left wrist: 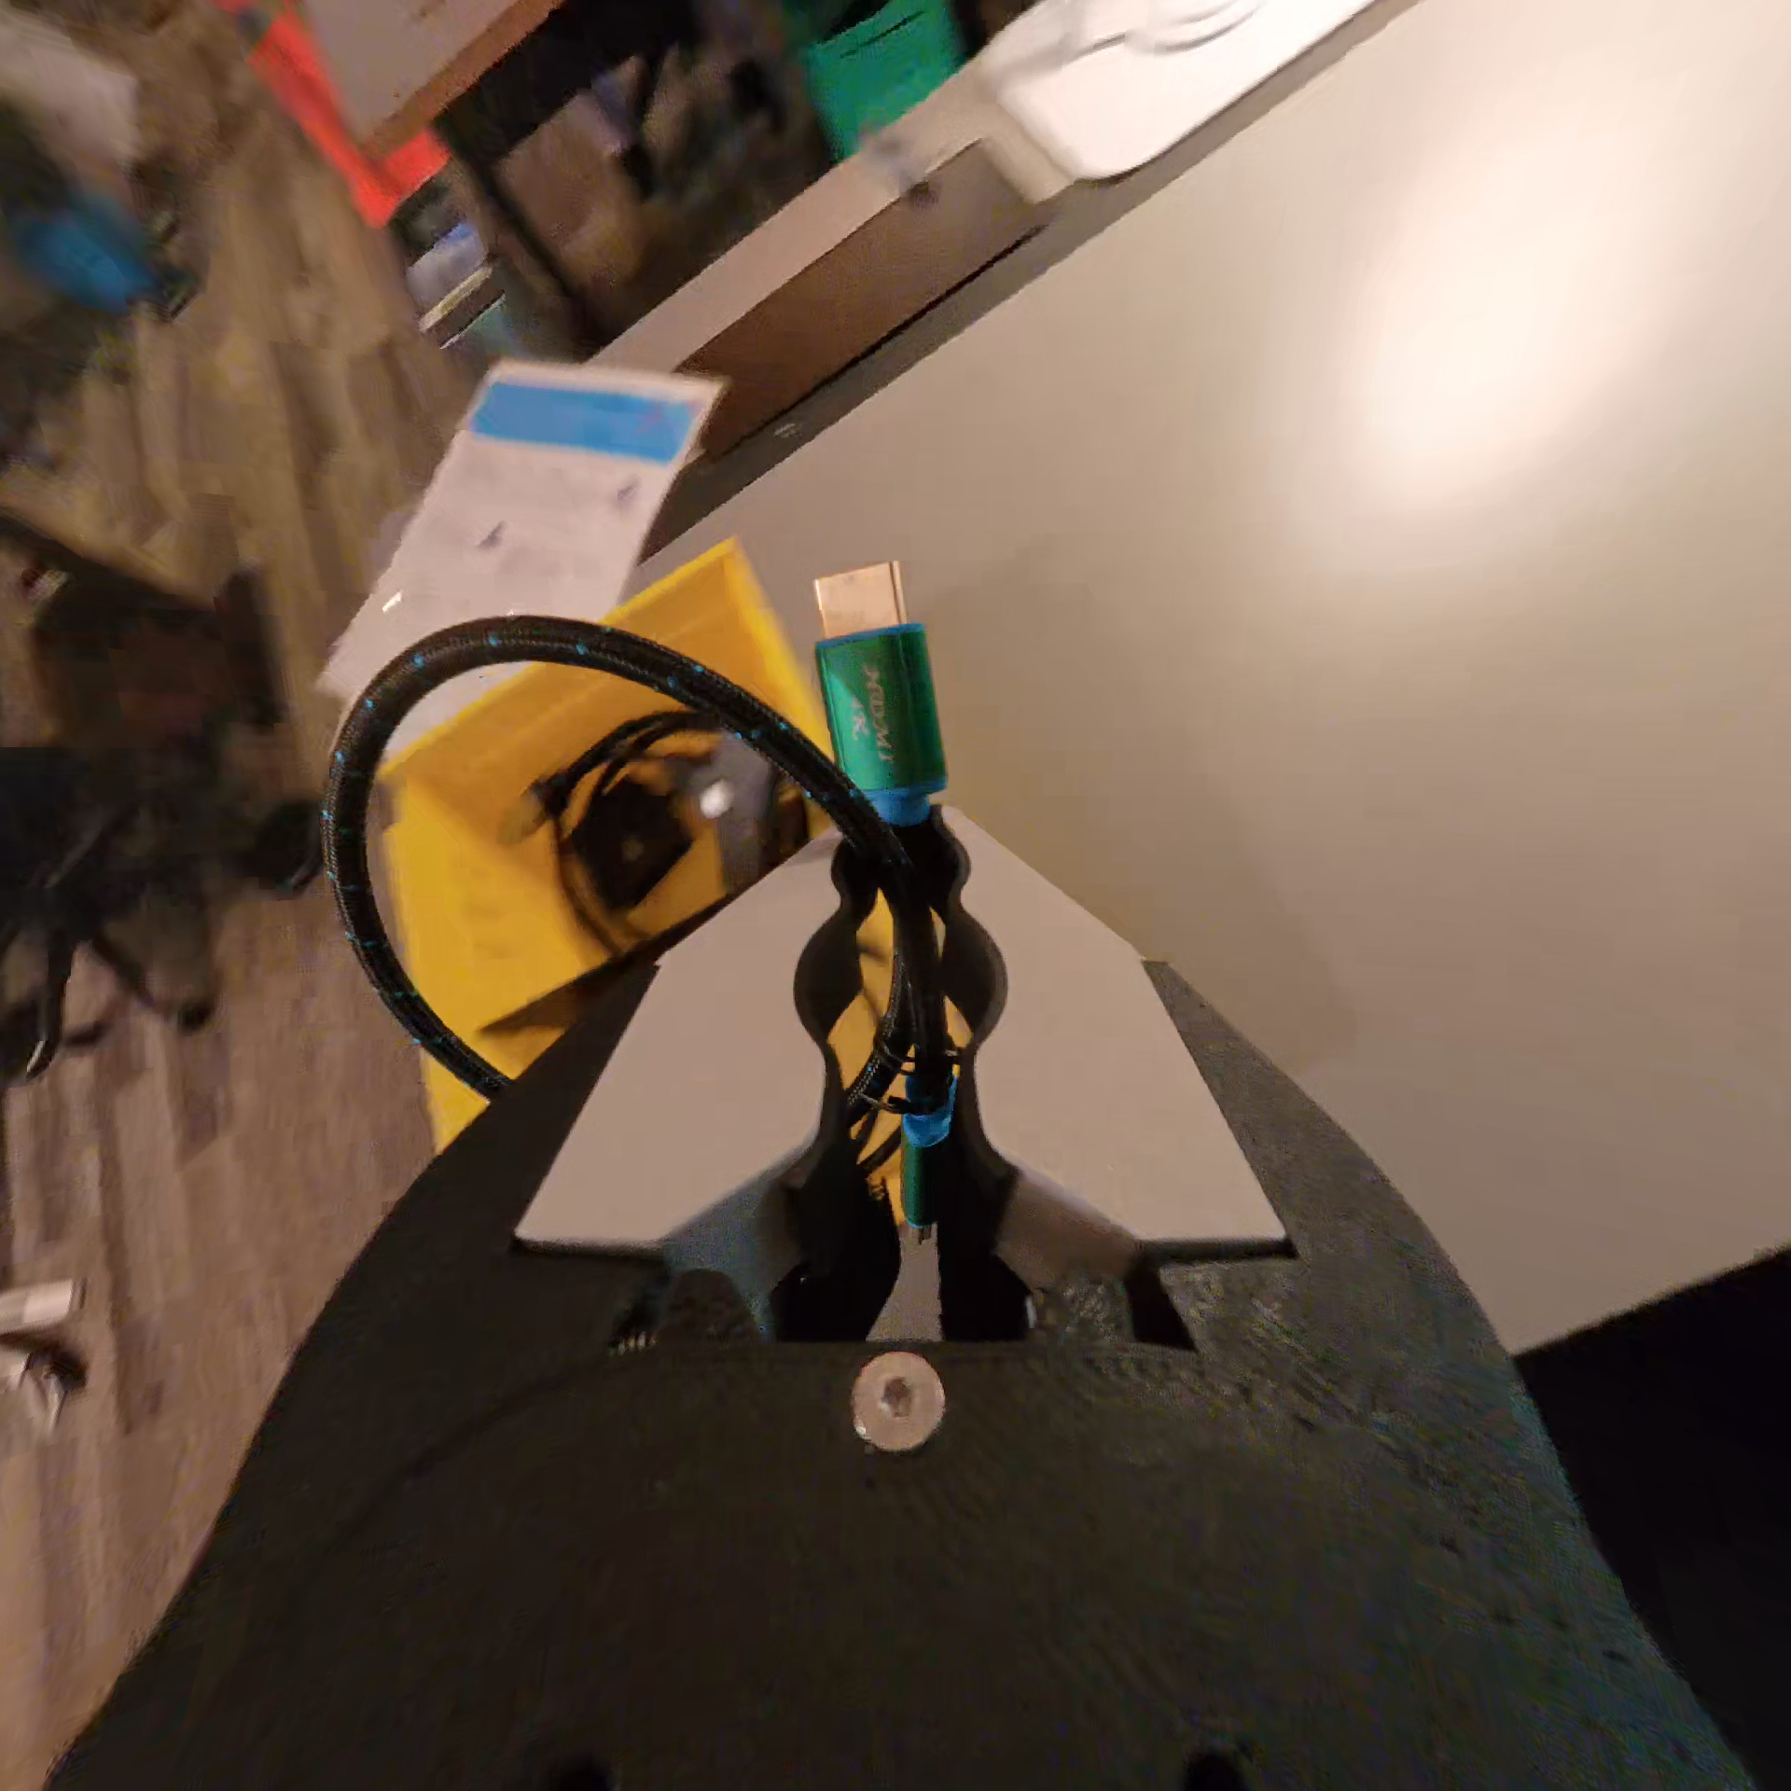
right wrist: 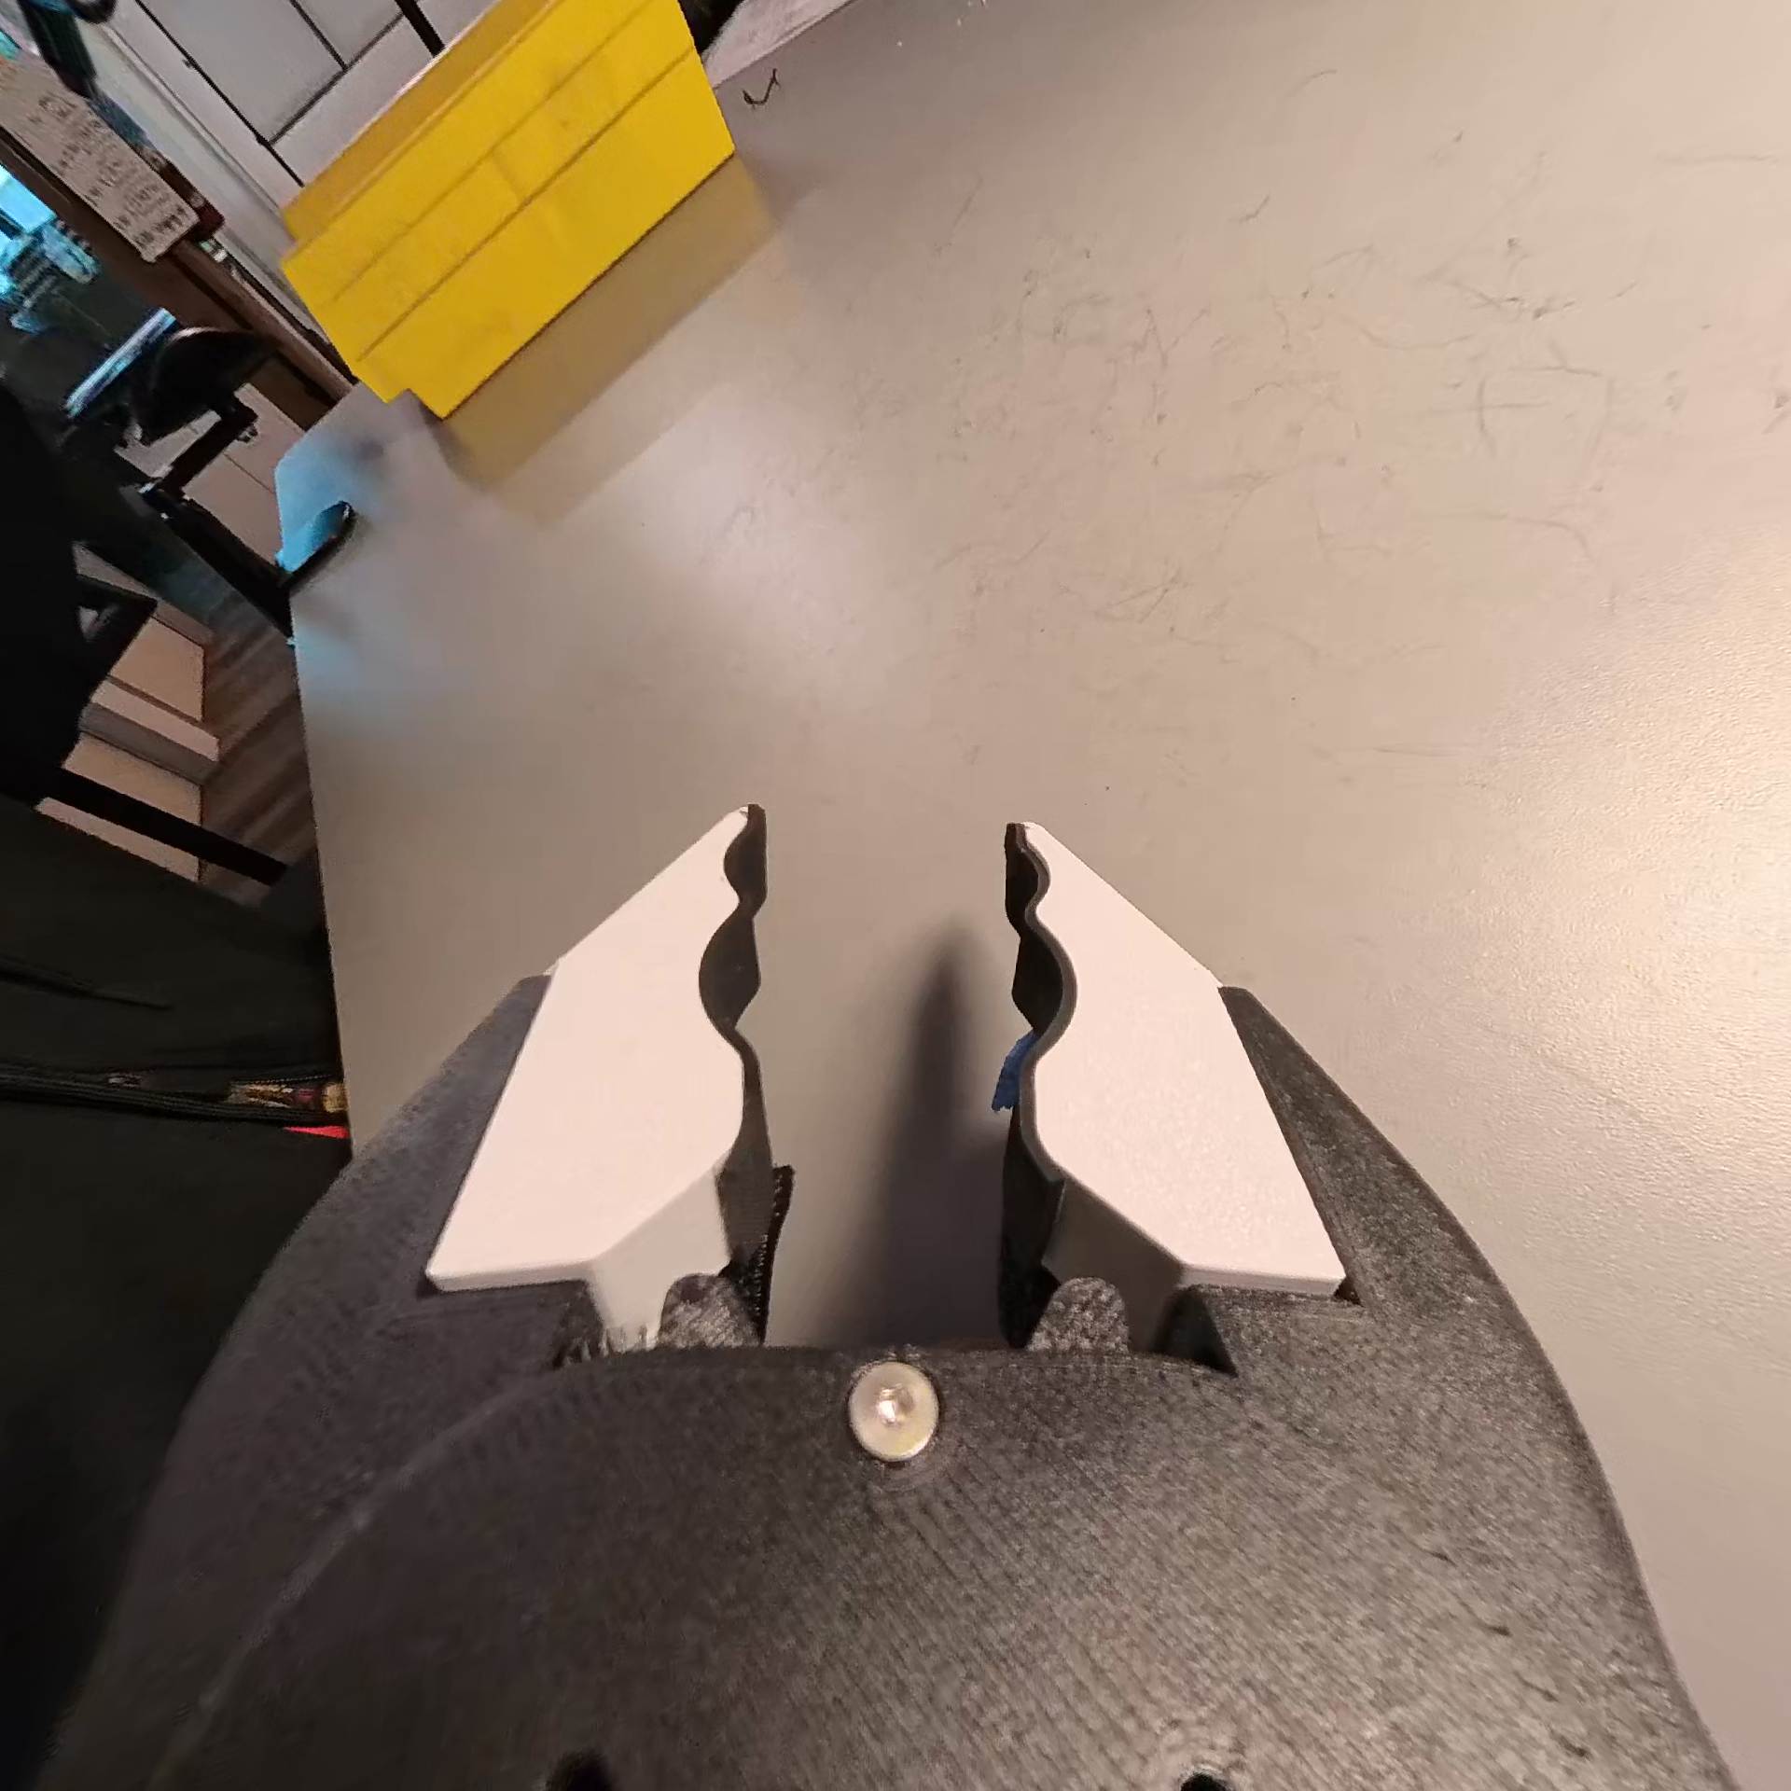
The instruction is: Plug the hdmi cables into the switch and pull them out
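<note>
Clamping HDMI cable [left wrist: 877, 717] w/ left hand-held gripper [left wrist: 896, 843]; right [right wrist: 884, 824] agape.

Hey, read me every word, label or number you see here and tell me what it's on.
Cable: pale lettering on its green plug; I don't quote writing.
Sheet with a blue band: print too blurred to read.
Paper signs, top left of the right view: too small to read.
Yellow bin: no writing.
</note>
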